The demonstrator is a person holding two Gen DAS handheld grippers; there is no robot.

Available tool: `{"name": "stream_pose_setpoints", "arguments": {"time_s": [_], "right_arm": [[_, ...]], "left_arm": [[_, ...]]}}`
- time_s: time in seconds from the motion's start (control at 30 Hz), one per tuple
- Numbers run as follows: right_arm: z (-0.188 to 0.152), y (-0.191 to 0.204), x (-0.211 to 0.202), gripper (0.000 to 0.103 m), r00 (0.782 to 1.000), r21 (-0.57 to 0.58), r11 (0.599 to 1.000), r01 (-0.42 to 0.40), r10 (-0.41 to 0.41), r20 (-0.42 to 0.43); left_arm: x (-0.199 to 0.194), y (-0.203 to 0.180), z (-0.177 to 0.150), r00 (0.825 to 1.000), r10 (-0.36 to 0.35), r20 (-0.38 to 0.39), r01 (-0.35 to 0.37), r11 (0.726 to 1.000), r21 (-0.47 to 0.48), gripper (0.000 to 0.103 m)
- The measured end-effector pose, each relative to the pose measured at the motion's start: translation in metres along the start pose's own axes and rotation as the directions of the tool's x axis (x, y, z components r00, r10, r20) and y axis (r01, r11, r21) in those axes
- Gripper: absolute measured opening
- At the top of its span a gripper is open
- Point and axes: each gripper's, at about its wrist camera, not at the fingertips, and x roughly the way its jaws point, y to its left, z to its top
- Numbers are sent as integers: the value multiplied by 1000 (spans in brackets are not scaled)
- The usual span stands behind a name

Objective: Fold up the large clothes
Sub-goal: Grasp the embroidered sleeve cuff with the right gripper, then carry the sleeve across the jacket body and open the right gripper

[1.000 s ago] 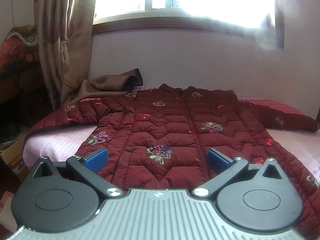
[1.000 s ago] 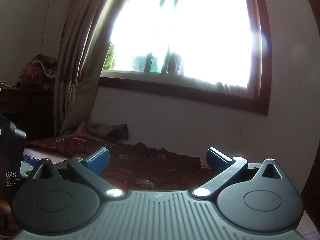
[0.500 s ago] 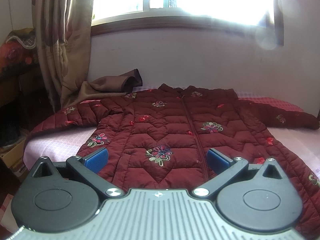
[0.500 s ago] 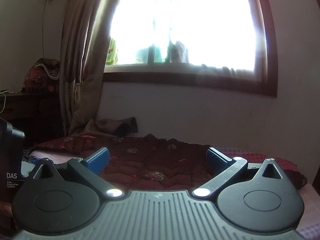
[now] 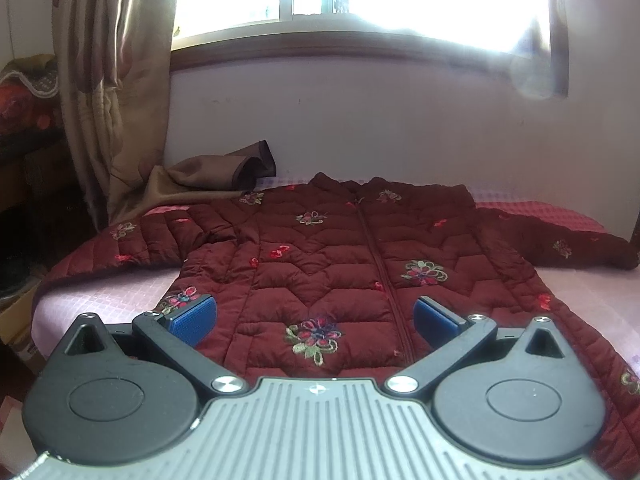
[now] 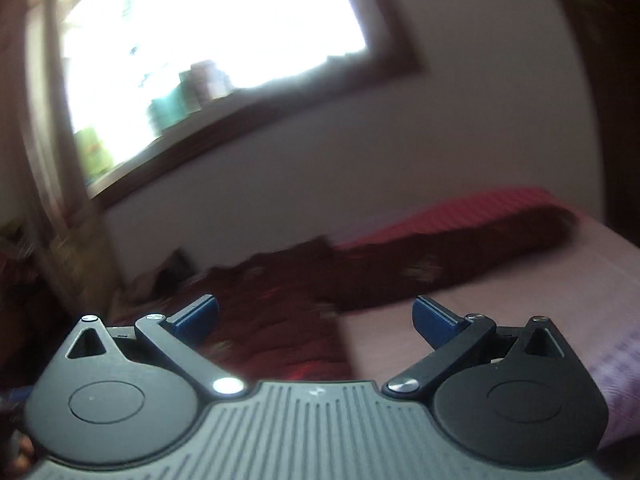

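A dark red quilted jacket (image 5: 328,264) with embroidered flowers lies flat and zipped on the pink bed (image 5: 104,300), both sleeves spread out sideways. My left gripper (image 5: 314,318) is open and empty, held just above the jacket's lower hem near the zip. My right gripper (image 6: 316,318) is open and empty over the jacket's right edge. The right wrist view is blurred and tilted; it shows the jacket's right sleeve (image 6: 460,256) stretched toward the far right of the bed (image 6: 520,300).
A brown cloth (image 5: 208,172) lies bunched at the bed's far left corner, under a brown curtain (image 5: 116,92). A wall (image 5: 380,120) with a bright window runs behind the bed. A red pillow (image 5: 560,214) lies at the far right.
My right gripper has swung right and tilted, its view now blurred and aimed at the jacket's right sleeve. My left gripper has barely moved. Both stay open.
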Motion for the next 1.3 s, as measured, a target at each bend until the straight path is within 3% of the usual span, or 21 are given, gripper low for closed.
{"name": "stream_pose_setpoints", "arguments": {"time_s": [0.17,0.27,0.3,0.43,0.57,0.93,1.03,1.1,1.2,1.3], "right_arm": [[28,-89,28,102,998,231,971,63,-60,-17],[44,-139,54,83,997,381,921,81,-77,-26],[49,-155,64,77,994,405,908,108,-101,-38],[64,-213,102,76,984,496,850,178,-166,-70],[73,-252,127,76,970,532,813,239,-224,-93],[77,-290,178,73,965,628,735,255,-236,-115],[81,-288,191,57,956,600,747,286,-261,-131],[82,-286,203,32,944,567,756,328,-287,-164],[88,-282,210,21,932,525,771,361,-310,-186],[103,-267,203,16,948,520,794,315,-292,-128]], "left_arm": [[11,-1,9,1000,-19,16,19,1000,-13,103],[15,-1,14,998,-42,44,44,998,-44,103],[16,-1,15,997,-49,64,52,998,-45,103],[21,-9,22,990,-26,136,27,1000,-6,103],[36,-13,27,992,3,125,-4,1000,9,103],[69,-6,27,997,43,58,-42,999,-27,103],[73,-7,23,998,47,52,-47,999,-8,103],[77,-7,21,998,48,42,-48,999,-5,103],[81,-5,19,998,50,28,-50,999,-8,103],[80,0,18,997,60,39,-60,998,-15,103]]}}
